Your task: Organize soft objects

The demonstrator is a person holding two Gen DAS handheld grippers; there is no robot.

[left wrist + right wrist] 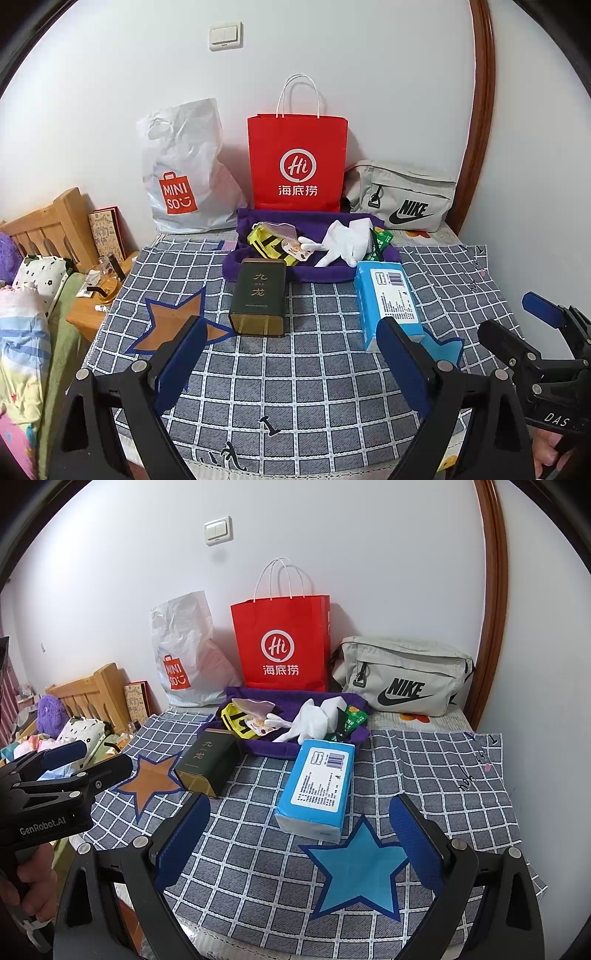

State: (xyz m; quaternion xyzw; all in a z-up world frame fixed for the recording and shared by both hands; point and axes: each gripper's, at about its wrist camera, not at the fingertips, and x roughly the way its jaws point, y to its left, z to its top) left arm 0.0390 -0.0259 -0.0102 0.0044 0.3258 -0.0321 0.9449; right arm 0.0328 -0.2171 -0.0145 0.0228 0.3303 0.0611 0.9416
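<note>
1. left wrist view: the left gripper (291,354) hovers over the checked cloth (325,369), jaws wide apart and empty. the dark tin (259,297) and blue tissue pack (389,302) lie just near of the purple tray (317,274), which holds white gloves (343,242) and snack packets (269,242).
2. right wrist view: the right gripper (301,834) has its jaws apart, empty, over the blue star (360,867). the tissue pack (317,786) lies just beyond.

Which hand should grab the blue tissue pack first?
Probably the right. In its own view the blue tissue pack lies just ahead of the open right gripper. For the left gripper, also open, the pack sits off to its right side.
</note>
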